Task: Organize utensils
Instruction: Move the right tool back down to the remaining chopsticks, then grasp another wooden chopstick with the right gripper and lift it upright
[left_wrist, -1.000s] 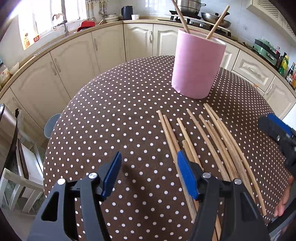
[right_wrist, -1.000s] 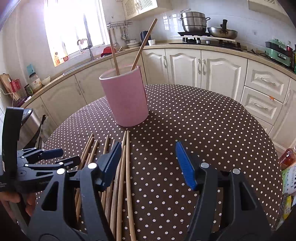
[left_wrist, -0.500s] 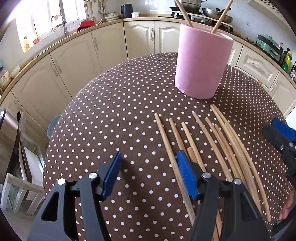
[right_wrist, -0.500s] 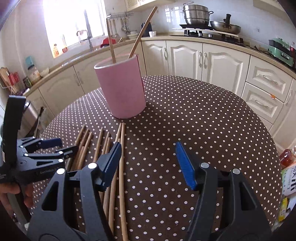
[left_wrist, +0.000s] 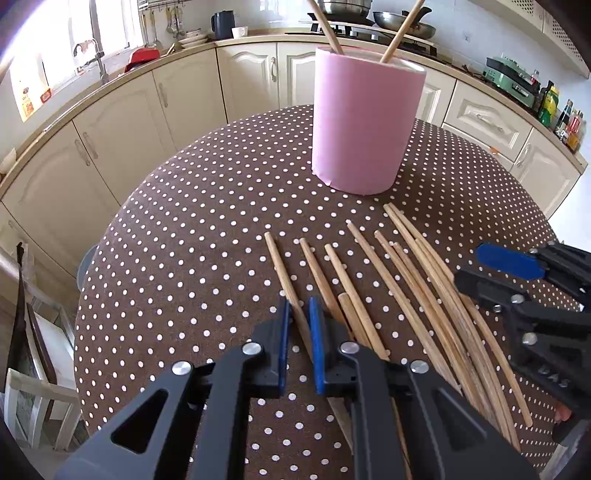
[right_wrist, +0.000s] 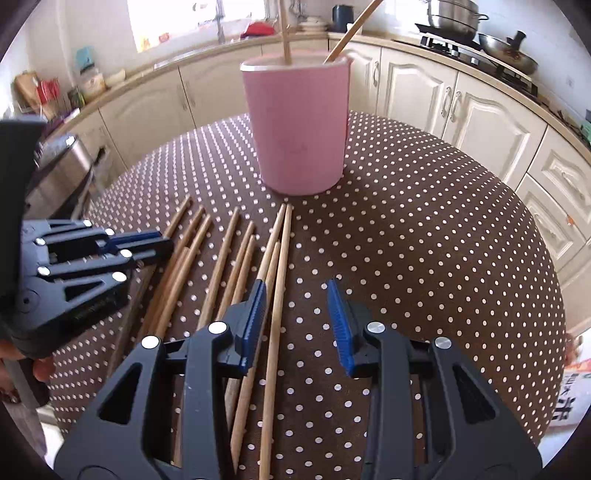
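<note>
Several wooden chopsticks lie side by side on the brown polka-dot table. A pink holder stands beyond them with two chopsticks in it. My left gripper is shut on the leftmost chopstick, low at the table. My right gripper is open, low over the rightmost chopsticks, which lie between its jaws. The holder and my left gripper also show in the right wrist view. The right gripper shows at the right of the left wrist view.
Cream kitchen cabinets and a counter curve around behind the table. A stove with pots is at the back right. A white chair stands at the table's left edge.
My left gripper has shifted right and closed on the leftmost chopstick. My right gripper has moved forward and left, its jaws now straddling the rightmost chopsticks.
</note>
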